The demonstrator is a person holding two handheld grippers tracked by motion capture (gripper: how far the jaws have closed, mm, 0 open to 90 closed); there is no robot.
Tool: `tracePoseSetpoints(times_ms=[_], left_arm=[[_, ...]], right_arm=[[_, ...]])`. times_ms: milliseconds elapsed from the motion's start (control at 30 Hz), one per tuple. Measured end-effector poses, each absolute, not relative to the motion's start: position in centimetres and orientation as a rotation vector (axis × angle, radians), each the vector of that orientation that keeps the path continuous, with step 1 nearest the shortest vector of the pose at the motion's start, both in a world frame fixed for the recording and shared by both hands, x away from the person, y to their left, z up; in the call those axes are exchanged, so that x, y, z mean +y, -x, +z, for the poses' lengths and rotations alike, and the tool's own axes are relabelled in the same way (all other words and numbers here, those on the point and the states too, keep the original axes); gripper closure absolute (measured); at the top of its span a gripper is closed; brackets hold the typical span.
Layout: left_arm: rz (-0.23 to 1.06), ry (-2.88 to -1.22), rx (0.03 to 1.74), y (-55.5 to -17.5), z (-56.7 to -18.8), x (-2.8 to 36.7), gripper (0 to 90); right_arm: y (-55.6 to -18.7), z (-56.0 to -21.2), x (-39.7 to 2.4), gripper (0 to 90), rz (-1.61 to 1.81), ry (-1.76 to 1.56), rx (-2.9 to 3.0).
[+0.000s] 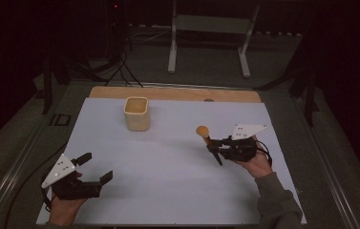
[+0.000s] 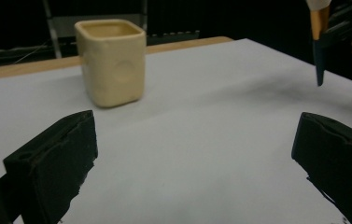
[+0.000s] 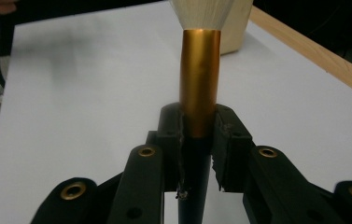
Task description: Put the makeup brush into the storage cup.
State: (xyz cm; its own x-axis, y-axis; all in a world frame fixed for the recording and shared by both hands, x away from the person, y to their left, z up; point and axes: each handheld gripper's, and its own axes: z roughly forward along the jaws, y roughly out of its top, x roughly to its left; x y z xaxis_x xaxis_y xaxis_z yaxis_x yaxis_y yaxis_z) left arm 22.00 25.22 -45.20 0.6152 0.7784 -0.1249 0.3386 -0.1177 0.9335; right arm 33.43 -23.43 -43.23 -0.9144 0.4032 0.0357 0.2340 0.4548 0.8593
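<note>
One brush (image 3: pixel 200 88), bristles up, upright.

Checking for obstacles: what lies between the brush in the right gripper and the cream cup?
Nothing: in the high view, bare white sheet lies between the brush, clamped in the right gripper, and the cup.

A cream-yellow cup (image 1: pixel 136 113) stands on a plain white sheet (image 1: pixel 168 167) edged by tan wood (image 1: pixel 177 93), while the brush (image 3: pixel 200 84) shows a gold ferrule, pale bristles (black handle below) between black jaws.
</note>
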Motion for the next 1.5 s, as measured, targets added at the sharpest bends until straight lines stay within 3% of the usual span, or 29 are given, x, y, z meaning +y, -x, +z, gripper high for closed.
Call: tracePoseSetpoints(times_ms=[633, 1500], left_arm=[[0.381, -1.757, 0.778, -25.3, -44.1, 18.9, 1.9], [0.321, -1.735, 0.659, -26.5, -42.6, 13.7, 5.6]], right_arm=[[-32.4, -44.1, -22.9, 74.4, 1.578, -0.554, 2.492], [-31.2, -42.6, -20.8, 74.4, 1.714, -0.453, 2.439]])
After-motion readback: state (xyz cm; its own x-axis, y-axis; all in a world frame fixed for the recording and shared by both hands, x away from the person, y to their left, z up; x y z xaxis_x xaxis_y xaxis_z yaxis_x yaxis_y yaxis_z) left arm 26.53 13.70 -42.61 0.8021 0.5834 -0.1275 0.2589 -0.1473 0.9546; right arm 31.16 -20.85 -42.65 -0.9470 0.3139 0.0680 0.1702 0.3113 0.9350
